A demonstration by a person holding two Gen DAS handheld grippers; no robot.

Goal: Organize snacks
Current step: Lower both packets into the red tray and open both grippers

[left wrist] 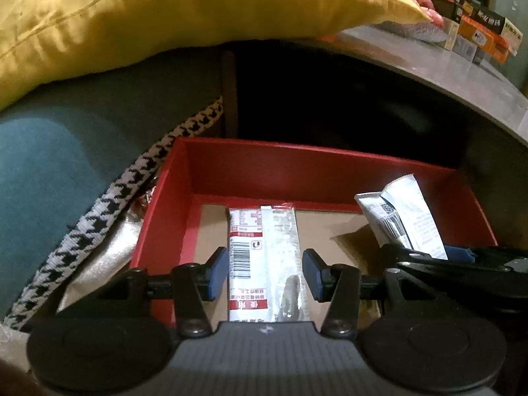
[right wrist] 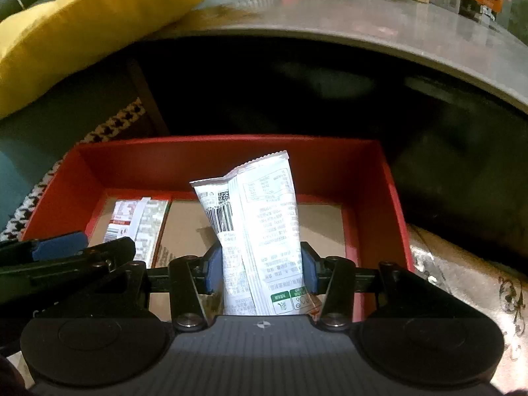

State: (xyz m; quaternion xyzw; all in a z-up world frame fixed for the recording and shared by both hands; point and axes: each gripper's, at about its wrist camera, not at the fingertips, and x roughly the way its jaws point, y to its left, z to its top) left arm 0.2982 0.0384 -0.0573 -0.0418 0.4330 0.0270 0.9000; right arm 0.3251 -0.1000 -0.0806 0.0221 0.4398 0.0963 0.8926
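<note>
Two grippers reach into the red box (right wrist: 389, 198). Left gripper (left wrist: 265, 272): jaws spread, straddling a red-and-white packet (left wrist: 264, 257) lying flat on the box floor. Right gripper (right wrist: 257, 269): jaws pinching a white snack packet (right wrist: 260, 217) (upright, tilted), held over the floor.

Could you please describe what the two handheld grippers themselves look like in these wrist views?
Both look alike. The left gripper and right gripper each have blue pads on black finger brackets, joined by black linkage arms with silver pivot screws. Behind sit two round black discs flanking a ribbed grey body with a small crosshair mark. No cables or sleeves show.
</note>
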